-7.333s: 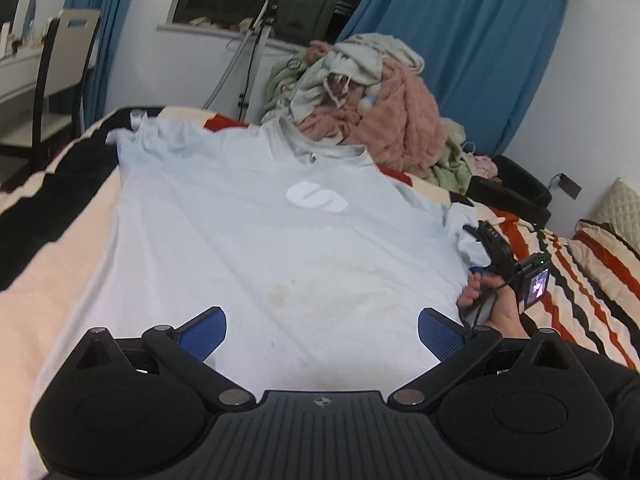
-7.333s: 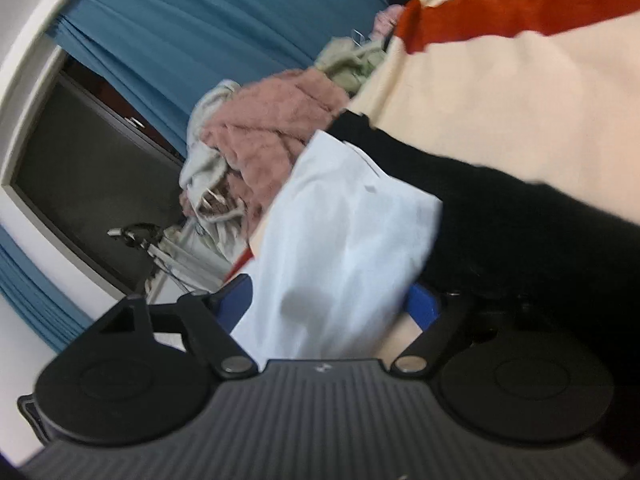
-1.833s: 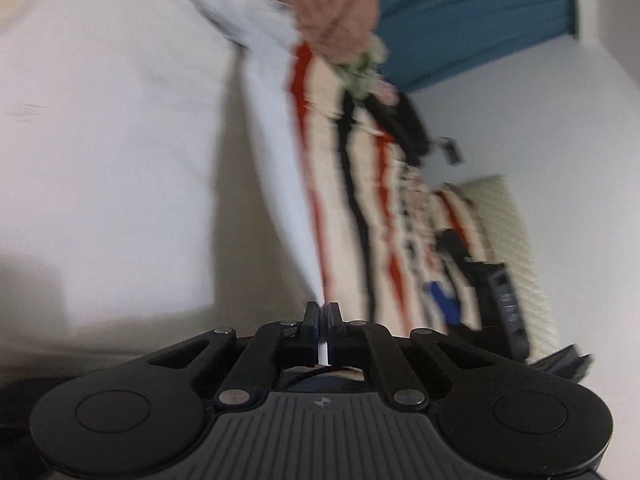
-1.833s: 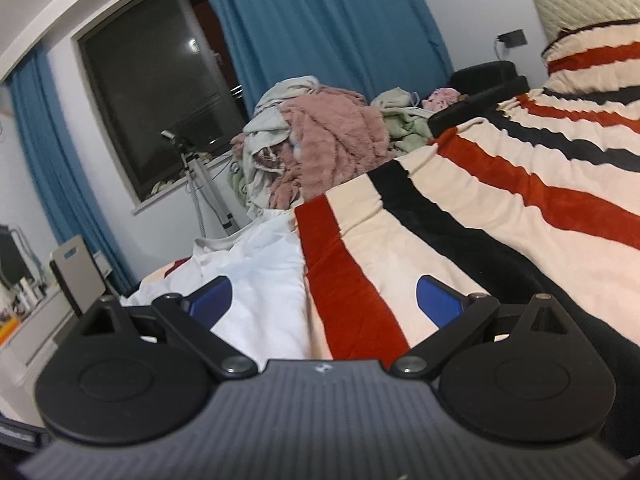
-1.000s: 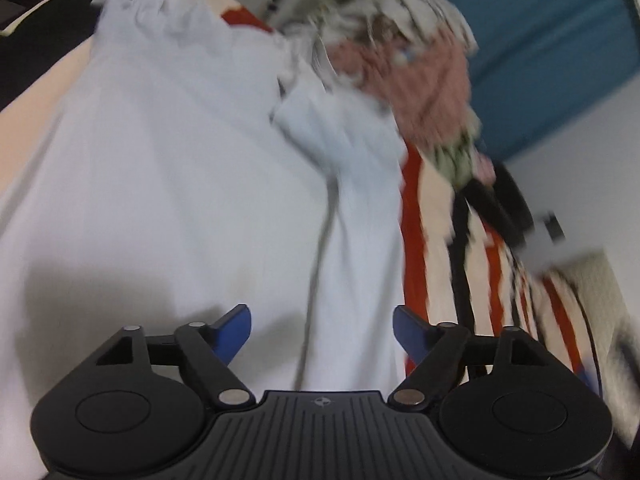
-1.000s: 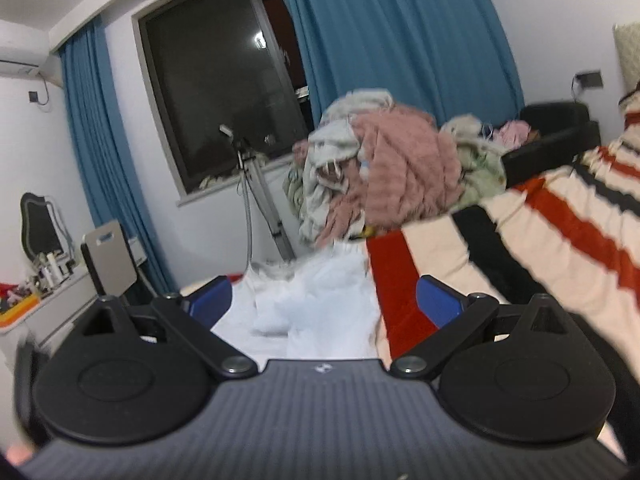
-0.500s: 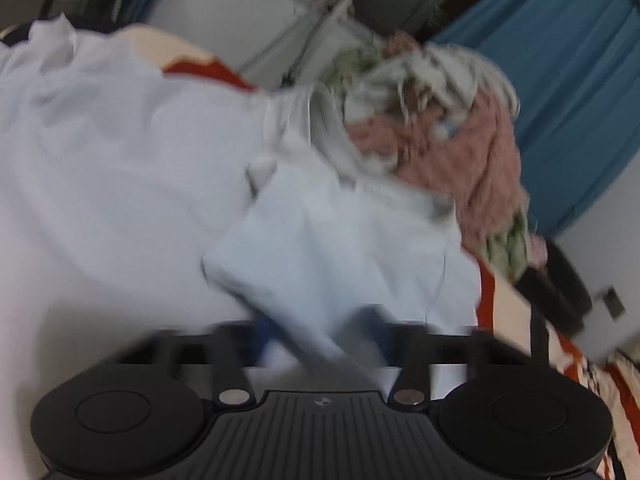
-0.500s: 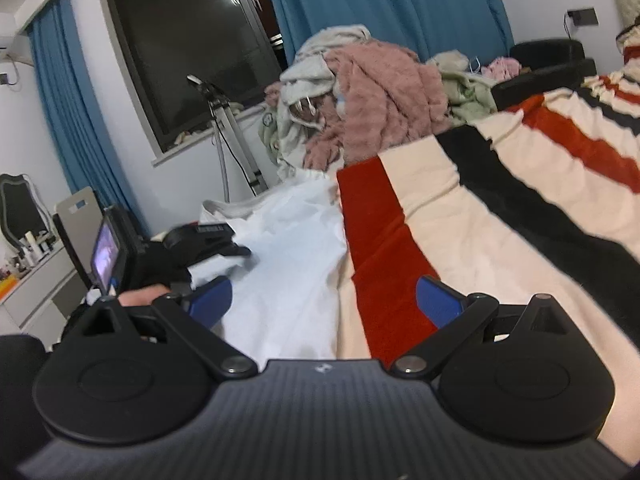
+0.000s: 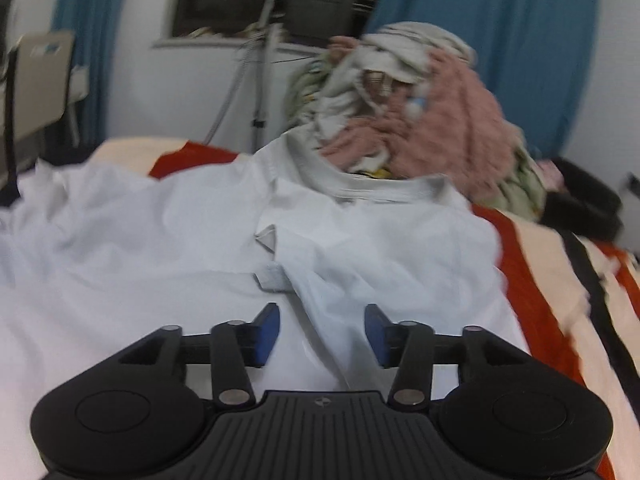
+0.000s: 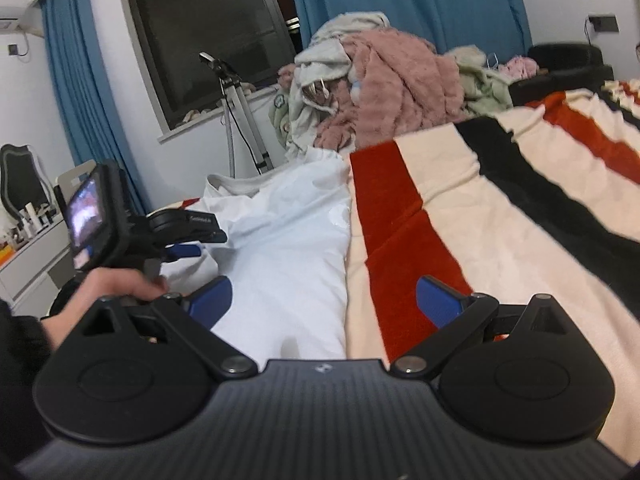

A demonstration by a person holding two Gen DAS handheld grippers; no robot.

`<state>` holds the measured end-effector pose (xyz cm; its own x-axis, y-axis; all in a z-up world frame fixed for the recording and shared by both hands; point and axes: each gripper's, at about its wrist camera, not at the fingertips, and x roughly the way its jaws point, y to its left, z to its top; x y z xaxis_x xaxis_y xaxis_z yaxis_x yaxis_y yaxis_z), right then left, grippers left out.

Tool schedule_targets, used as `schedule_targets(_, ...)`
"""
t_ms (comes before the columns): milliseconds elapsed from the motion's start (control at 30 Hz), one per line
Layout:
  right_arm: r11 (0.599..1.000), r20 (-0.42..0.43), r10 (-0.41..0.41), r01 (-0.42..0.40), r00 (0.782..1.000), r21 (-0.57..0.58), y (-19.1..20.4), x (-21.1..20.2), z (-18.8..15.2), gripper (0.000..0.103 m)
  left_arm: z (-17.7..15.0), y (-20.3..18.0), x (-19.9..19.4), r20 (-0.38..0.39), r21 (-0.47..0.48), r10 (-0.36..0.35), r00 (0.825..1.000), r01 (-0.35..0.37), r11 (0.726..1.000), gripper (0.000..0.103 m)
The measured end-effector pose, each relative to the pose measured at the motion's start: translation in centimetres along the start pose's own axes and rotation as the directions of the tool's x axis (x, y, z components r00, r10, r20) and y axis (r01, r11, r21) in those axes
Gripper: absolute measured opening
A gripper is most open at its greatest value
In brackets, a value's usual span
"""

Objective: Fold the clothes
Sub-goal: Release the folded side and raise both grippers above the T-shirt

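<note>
The left gripper (image 9: 320, 334) is hanging low over the shirt (image 9: 168, 248) with its blue pads spread apart and nothing between them, where under two seconds ago they were pinched tight on a cloth edge, so that edge has just been let go. The right side of the shirt is now lying doubled over onto the body, its sleeve (image 9: 276, 256) folded inward with the hem edge showing just ahead of the pads; seven seconds back the shirt was spread flat with its logo up, so the first lengthwise fold looks done. The right gripper (image 10: 324, 302) is holding off at the shirt's right edge, jaws wide and empty, one pad over white cloth and the other over the blanket (image 10: 500, 216). The left hand (image 10: 108, 290) is showing in the right view, wrapped round its tool. The shirt is thin, pale, limp cotton, rumpled into soft ridges near the ribbed collar (image 9: 360, 188), and the new fold is looking loose rather than crisp, so it probably wants smoothing. The blanket beneath is fuzzy, striped cream, red and black. Beyond, a fluffy pink pile (image 9: 436, 120) of laundry is heaped at the bed's far end, before blue curtains (image 10: 404, 4).
</note>
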<state>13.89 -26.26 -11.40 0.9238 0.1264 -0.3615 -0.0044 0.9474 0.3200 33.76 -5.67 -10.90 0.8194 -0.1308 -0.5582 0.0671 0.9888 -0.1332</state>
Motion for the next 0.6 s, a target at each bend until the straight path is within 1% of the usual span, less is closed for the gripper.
schedule_targets(67, 1.0, 0.009, 0.002, -0.002, 1.0, -0.015, 0.3, -0.4, 0.1, 0.1, -0.6, -0.3, -3.9, 0.003, 0.026, -0.028, 1.0, 0.027, 0.999, 0.057)
schedule_targets(133, 1.0, 0.019, 0.009, -0.008, 1.0, -0.029, 0.6, -1.1, 0.2, 0.1, -1.0, -0.3, -6.8, 0.011, 0.042, -0.042, 0.999, 0.042, 0.998, 0.072)
schedule_targets(167, 0.999, 0.027, 0.019, -0.018, 0.999, -0.035, 0.8, -1.9, 0.3, 0.1, -1.5, -0.4, -8.5, 0.011, 0.063, -0.041, 0.999, 0.041, 0.997, 0.074)
schedule_targets(267, 0.997, 0.064, 0.048, -0.043, 0.997, -0.07, 1.5, -4.3, 0.5, 0.1, -3.4, -1.1, -13.4, 0.014, 0.149, -0.021, 1.0, 0.018, 0.989, 0.075)
schedule_targets(333, 0.995, 0.093, 0.061, -0.053, 0.994, -0.088, 2.0, -5.7, 0.5, 0.1, -4.8, -1.2, -16.8, 0.04, 0.186, -0.008, 0.999, 0.0, 0.983, 0.077)
schedule_targets(400, 0.993, 0.105, 0.083, -0.073, 0.991, -0.092, 2.6, -6.5, 0.5, 0.1, -6.0, -1.1, -19.7, 0.076, 0.188, -0.003, 0.997, -0.012, 0.982, 0.08)
schedule_targets(500, 0.99, 0.113, 0.105, -0.093, 0.988, -0.107, 3.5, -7.3, 0.4, 0.1, -7.4, -0.8, -23.3, 0.093, 0.157, -0.032, 0.995, 0.017, 0.987, 0.083)
schedule_targets(567, 0.987, 0.118, 0.114, -0.1, 0.986, -0.123, 4.0, -7.9, 0.2, 0.1, -8.5, -0.4, -25.4, 0.106, 0.142, -0.049, 0.993, 0.033, 0.989, 0.087)
schedule_targets(600, 0.987, 0.118, 0.114, -0.098, 0.987, -0.128, 4.2, -8.1, 0.1, 0.1, -9.1, -0.2, -26.3, 0.11, 0.141, -0.052, 0.993, 0.036, 0.989, 0.092)
